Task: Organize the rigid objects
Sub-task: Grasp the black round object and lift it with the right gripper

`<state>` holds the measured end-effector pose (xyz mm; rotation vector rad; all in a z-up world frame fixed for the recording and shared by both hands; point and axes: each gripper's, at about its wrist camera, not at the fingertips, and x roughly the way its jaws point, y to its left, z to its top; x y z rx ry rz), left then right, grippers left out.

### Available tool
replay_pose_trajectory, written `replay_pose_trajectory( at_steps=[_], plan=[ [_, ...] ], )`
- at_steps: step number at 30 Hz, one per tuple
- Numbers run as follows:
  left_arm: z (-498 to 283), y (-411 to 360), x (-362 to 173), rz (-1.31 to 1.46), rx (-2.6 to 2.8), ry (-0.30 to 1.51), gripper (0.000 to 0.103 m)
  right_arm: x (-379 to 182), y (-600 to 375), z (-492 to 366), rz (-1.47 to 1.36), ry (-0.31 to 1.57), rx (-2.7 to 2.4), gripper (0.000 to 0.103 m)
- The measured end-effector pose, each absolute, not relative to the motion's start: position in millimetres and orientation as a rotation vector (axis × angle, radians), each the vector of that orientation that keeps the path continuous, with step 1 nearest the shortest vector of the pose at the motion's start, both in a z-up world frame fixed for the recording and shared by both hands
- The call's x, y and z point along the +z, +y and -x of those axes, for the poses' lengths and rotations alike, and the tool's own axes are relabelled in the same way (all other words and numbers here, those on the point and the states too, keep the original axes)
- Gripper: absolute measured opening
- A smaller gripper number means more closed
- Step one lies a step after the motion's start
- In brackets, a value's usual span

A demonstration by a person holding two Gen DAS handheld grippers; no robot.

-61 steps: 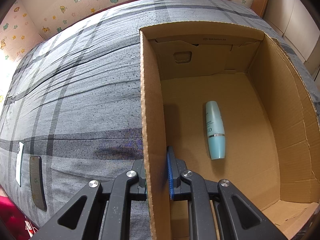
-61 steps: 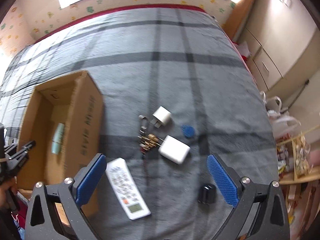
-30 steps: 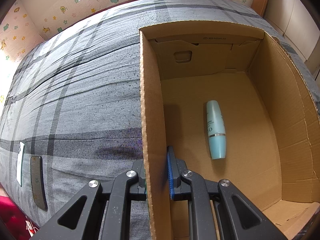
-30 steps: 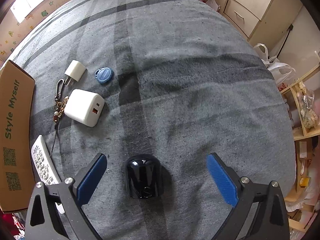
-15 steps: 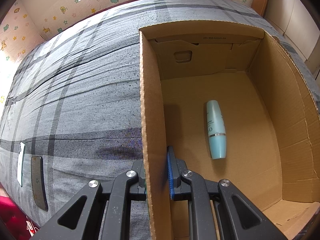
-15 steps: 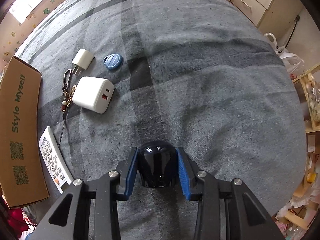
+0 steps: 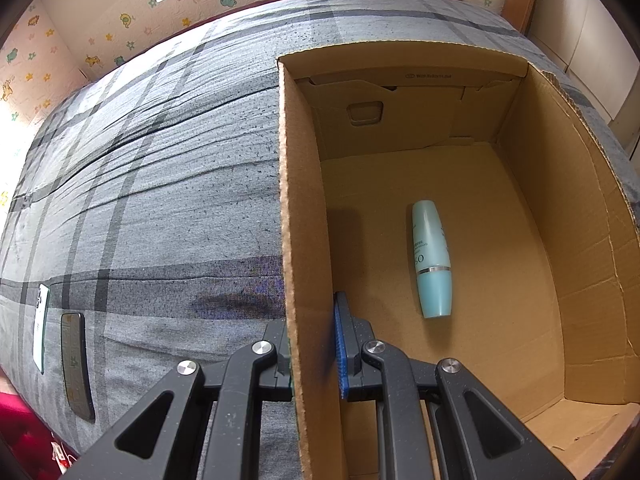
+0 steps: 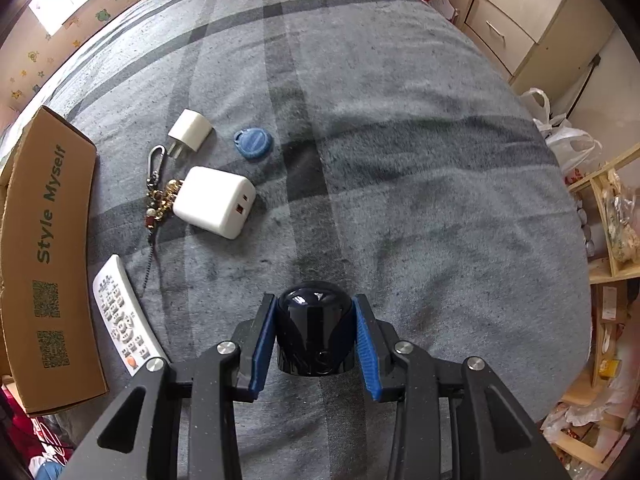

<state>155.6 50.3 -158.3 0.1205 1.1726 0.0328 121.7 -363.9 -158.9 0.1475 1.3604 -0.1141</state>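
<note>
Left gripper (image 7: 312,346) clamped on cardboard box (image 7: 576,216) wall, teal bottle (image 7: 431,258) lying inside; right gripper (image 8: 315,334) pinching black domed cap (image 8: 315,330) above grey blanket (image 8: 400,160); cap looks light, rigid, glossy-slippery, best held across straight lower sides

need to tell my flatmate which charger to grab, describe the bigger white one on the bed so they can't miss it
On the grey plaid bedspread, look just right of the cardboard box printed "Style Myself". The big white charger lies there against a beaded keychain. Unlike the smaller white plug beyond it, it is a fat rounded block with two ports on its end.
</note>
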Motion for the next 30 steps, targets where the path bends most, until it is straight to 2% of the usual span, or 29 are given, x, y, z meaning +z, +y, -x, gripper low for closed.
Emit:
replay_pose_trajectory(
  at_steps=[15,30],
  plan=[
    [-155.3,53.2,-158.2,-0.119,0.033,1.172,0.015,-114.8,-322.4,-136.0,-0.066,1.304,-0.033,0.04],
    [-154.2,52.4,-158.0,-0.119,0.035,1.169,0.015,-72.4,-231.5,-162.8,0.027,1.235,0.12,0.04]
  ],
)
